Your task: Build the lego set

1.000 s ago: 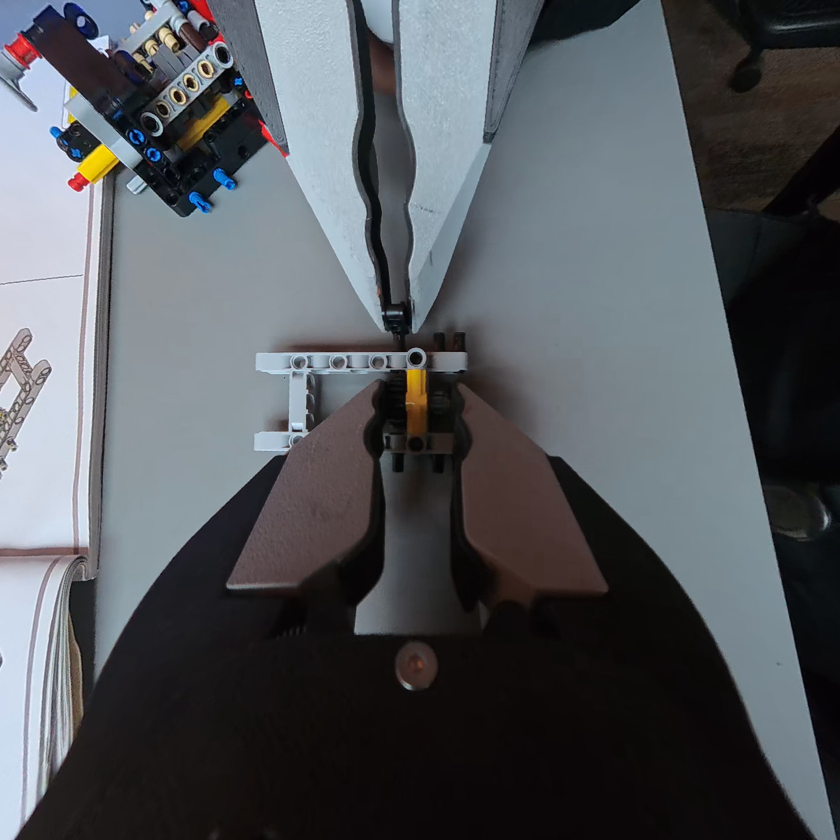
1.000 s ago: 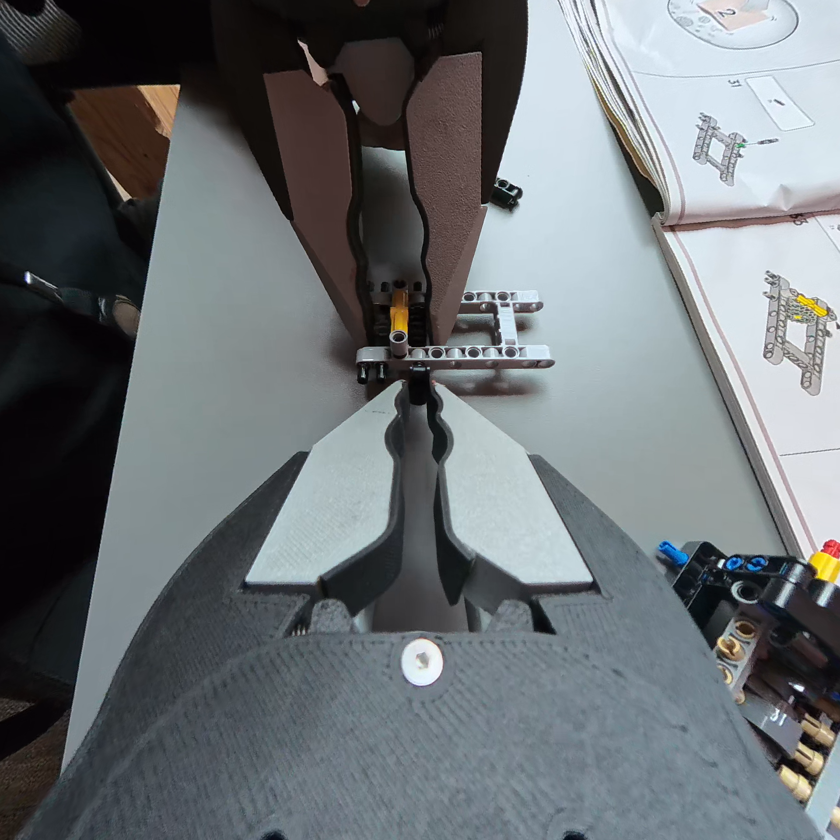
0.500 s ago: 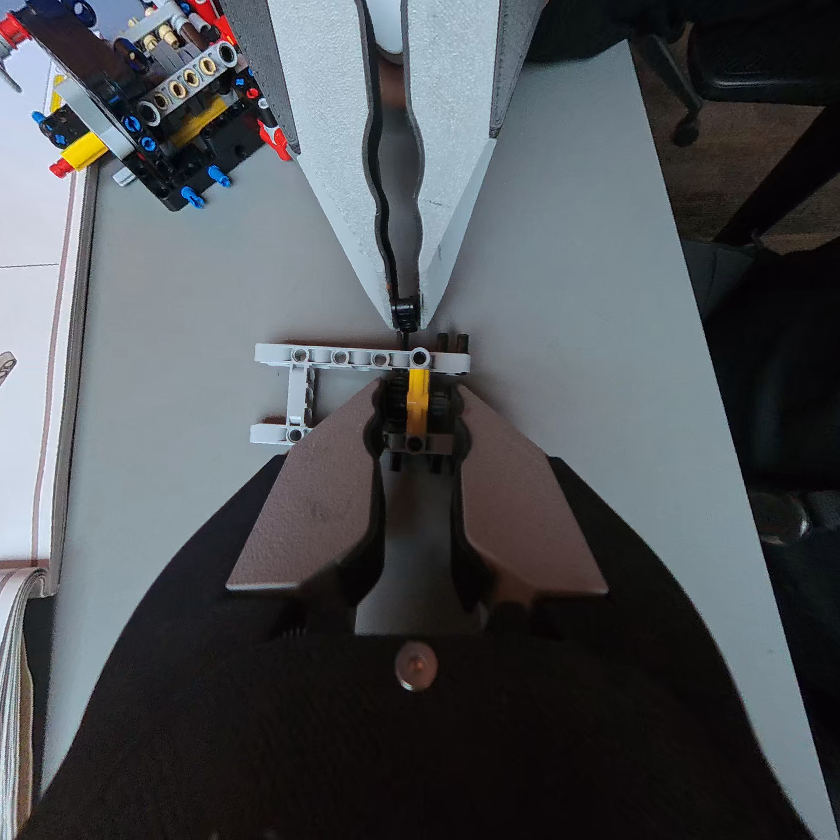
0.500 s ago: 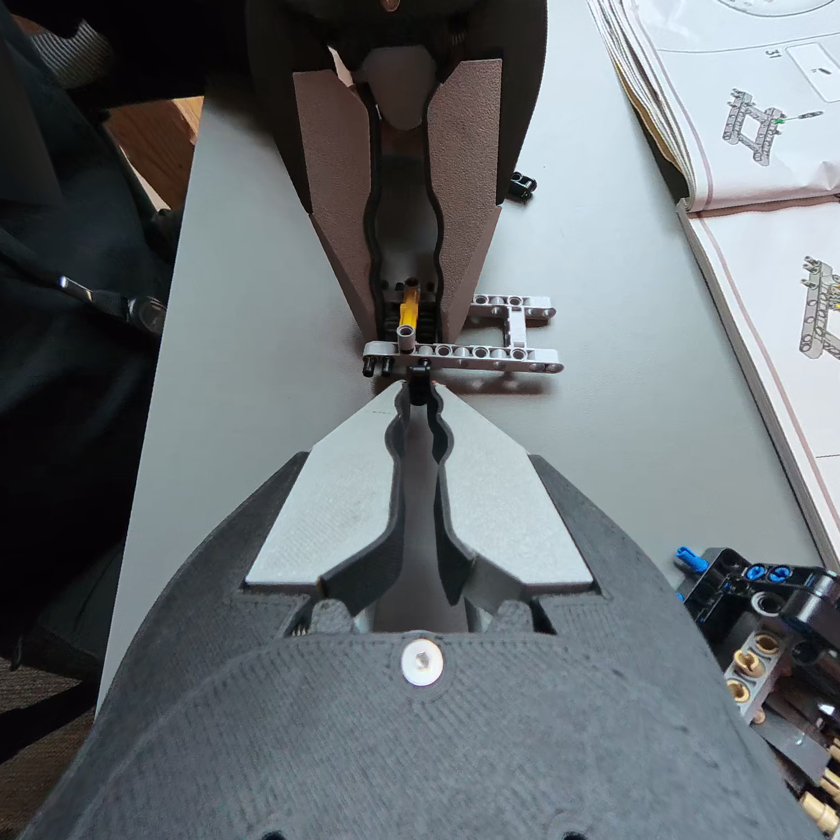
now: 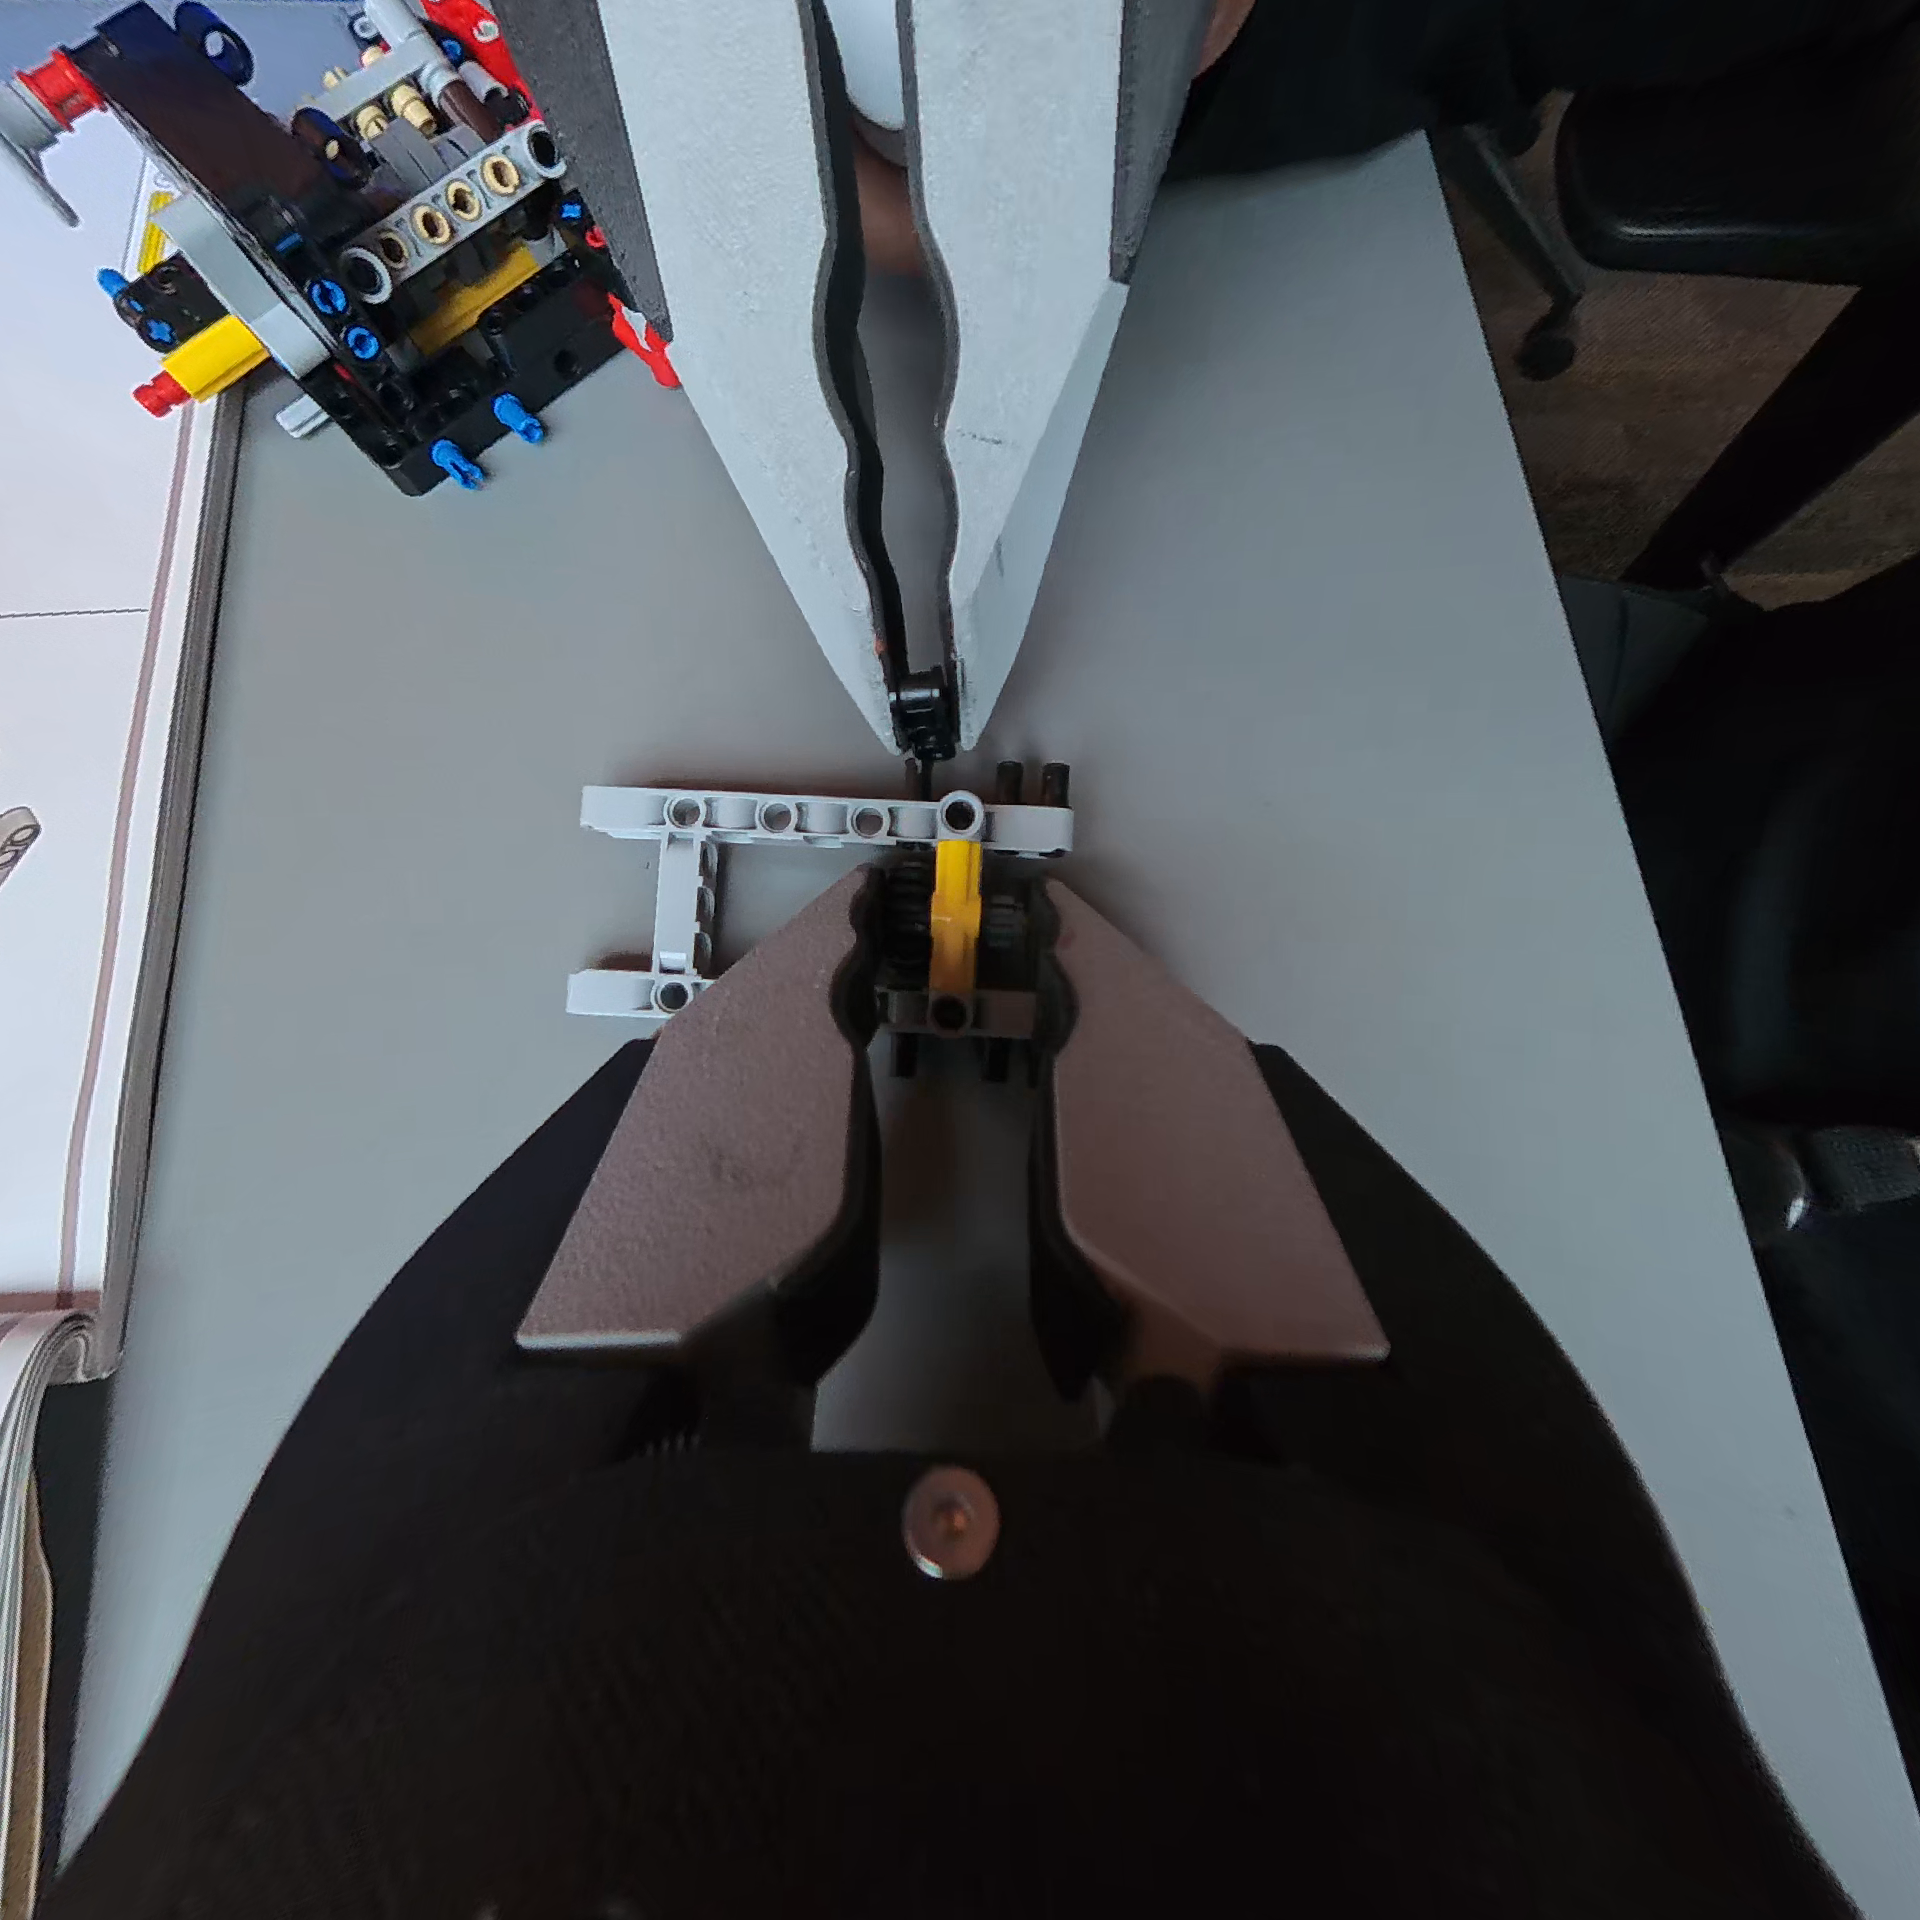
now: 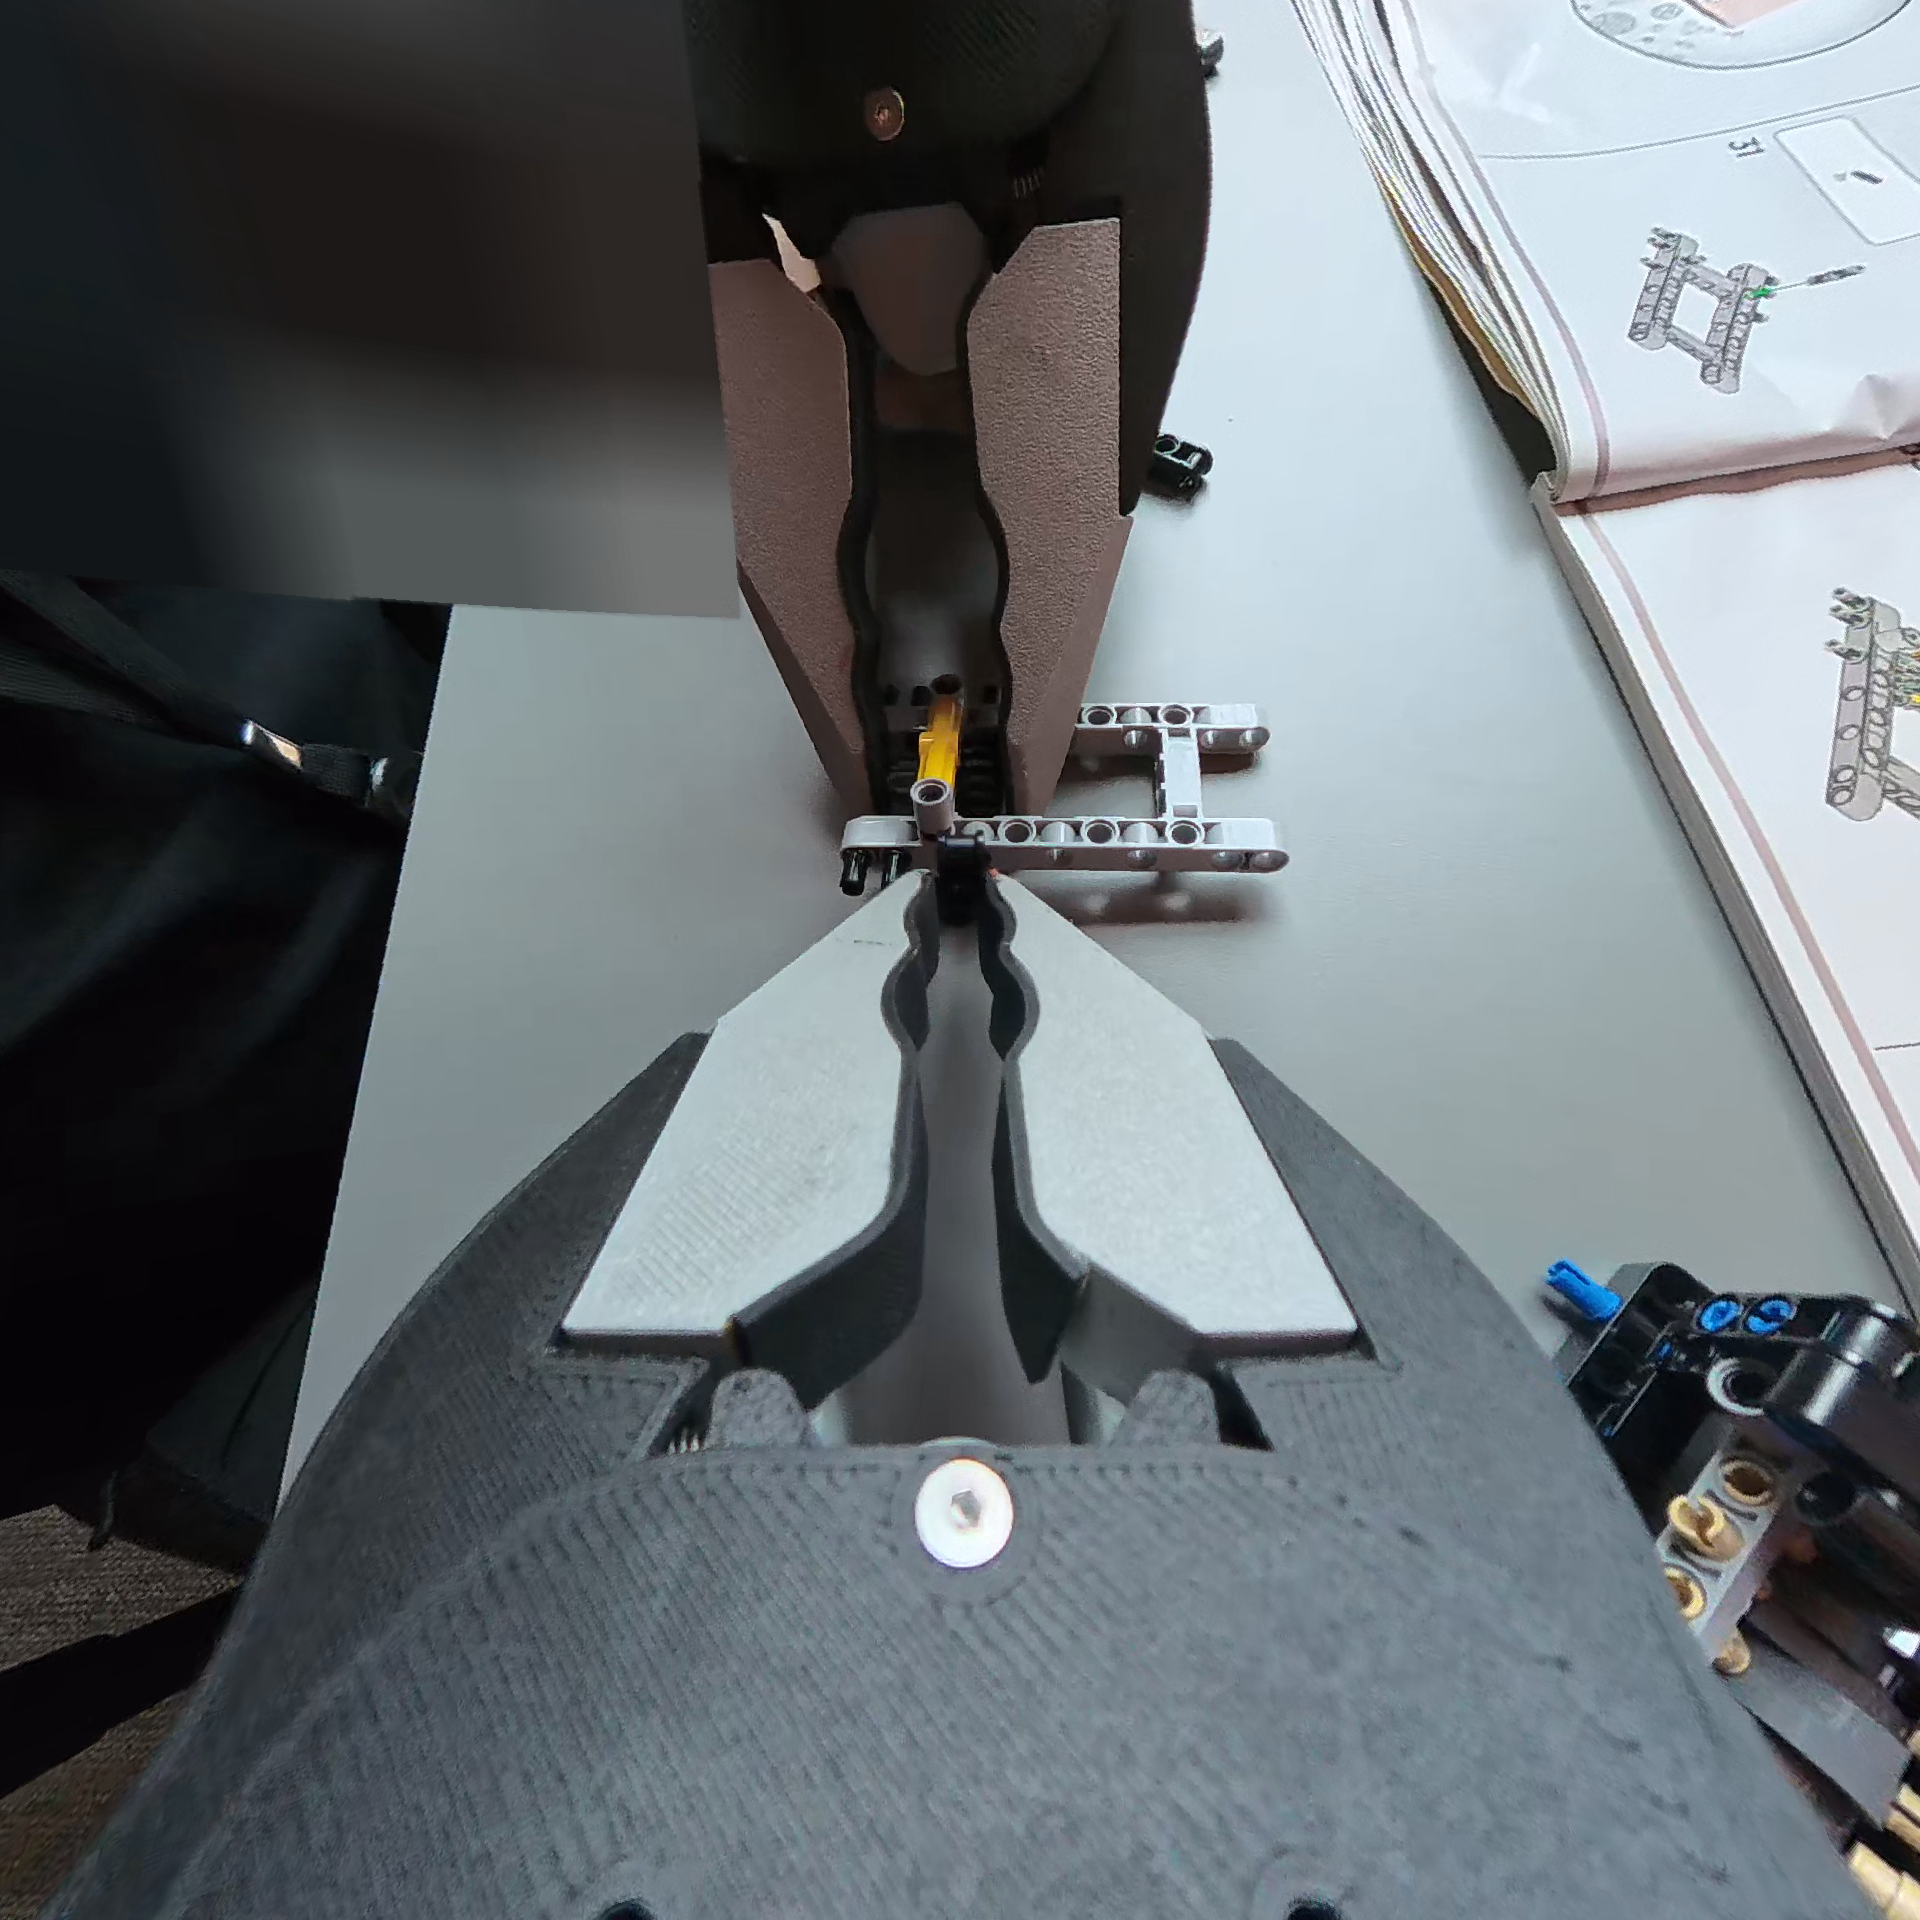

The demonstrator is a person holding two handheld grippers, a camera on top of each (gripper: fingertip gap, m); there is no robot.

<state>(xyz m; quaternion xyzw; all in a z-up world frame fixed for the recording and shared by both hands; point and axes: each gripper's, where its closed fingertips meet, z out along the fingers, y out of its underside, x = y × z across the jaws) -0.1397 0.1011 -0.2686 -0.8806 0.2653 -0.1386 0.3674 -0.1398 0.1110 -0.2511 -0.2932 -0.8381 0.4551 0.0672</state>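
Grey table (image 5: 1299,727); booklet (image 6: 1766,675) at edge

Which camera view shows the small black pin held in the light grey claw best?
The left wrist view shows it best: the small black pin faces the camera, pinched at the light grey claw tips, just short of the grey beam frame. In the right wrist view the pin is partly hidden between the tips.
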